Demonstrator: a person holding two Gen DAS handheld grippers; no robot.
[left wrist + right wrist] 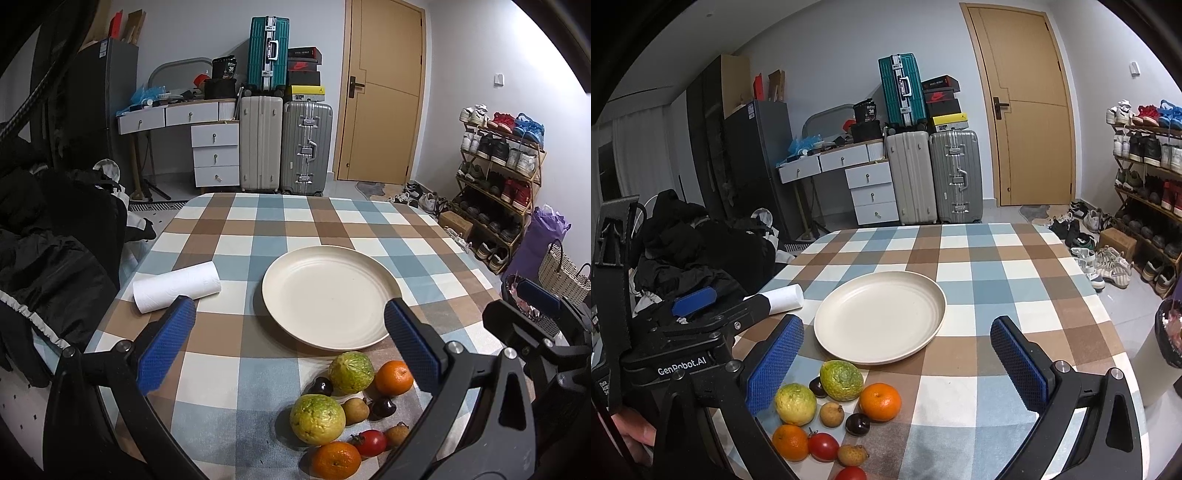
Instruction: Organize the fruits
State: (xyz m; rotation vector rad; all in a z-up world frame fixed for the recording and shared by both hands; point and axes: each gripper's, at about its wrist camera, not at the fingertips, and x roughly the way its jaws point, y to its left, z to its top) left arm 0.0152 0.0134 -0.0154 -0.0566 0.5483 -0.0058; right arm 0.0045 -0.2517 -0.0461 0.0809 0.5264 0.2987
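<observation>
Room interior behind a checked-cloth table (236,236). Pale grey walls; tan wooden door (384,92) with dark lever handle, closed, beyond the table's far edge. Left of the door: teal suitcase (267,51) standing on a cream suitcase (260,144), silver suitcase (306,147) alongside, shoeboxes (303,74) stacked above. White desk with drawers (216,155), cluttered top, arched mirror behind. Dark tall cabinet (753,162) at left wall, cardboard boxes on top. Heap of dark clothing (48,236) off the table's left edge. Open shoe rack (498,173) off the right edge, filled; loose shoes (1104,262) on pale tiled floor. Woven basket (563,269) and purple bag (541,240) near the rack. Even indoor lighting.
</observation>
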